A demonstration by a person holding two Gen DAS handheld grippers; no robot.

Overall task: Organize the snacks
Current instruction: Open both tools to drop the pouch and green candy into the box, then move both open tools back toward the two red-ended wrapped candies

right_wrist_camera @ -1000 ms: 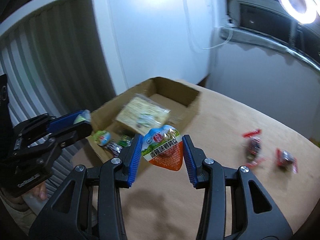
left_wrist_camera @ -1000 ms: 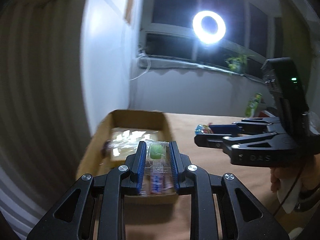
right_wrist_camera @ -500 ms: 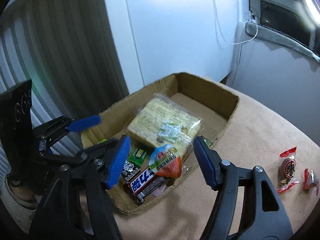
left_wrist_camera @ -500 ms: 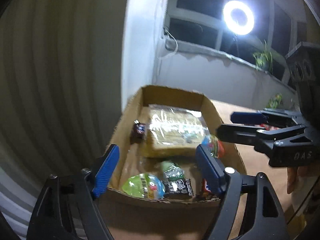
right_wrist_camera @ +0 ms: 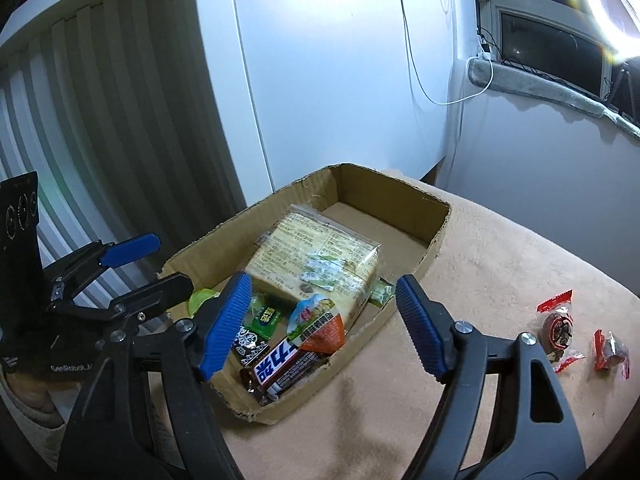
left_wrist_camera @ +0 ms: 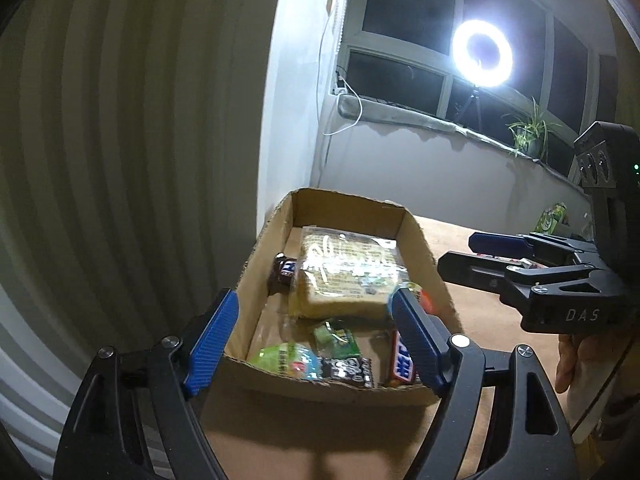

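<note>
Snacks packed in cardboard box (right_wrist_camera: 436, 236) on beige table (right_wrist_camera: 500, 264): big bread pack (right_wrist_camera: 316, 264), chocolate bar (right_wrist_camera: 280, 368), orange-tipped pouch (right_wrist_camera: 320, 326). Left gripper (left_wrist_camera: 316, 336), right gripper (right_wrist_camera: 322, 320) over box, jaws spread, empty. Two red-wrapped candies (right_wrist_camera: 558, 326) on table, right of box.

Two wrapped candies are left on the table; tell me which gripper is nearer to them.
Right. The right gripper hangs over the box's near end, beside the candies; the left gripper is on the box's far side.

The far end of the cardboard box (right_wrist_camera: 436, 216) lies bare behind the big cracker pack (right_wrist_camera: 316, 260); the near end is crowded with small snacks, walls rising all round.
</note>
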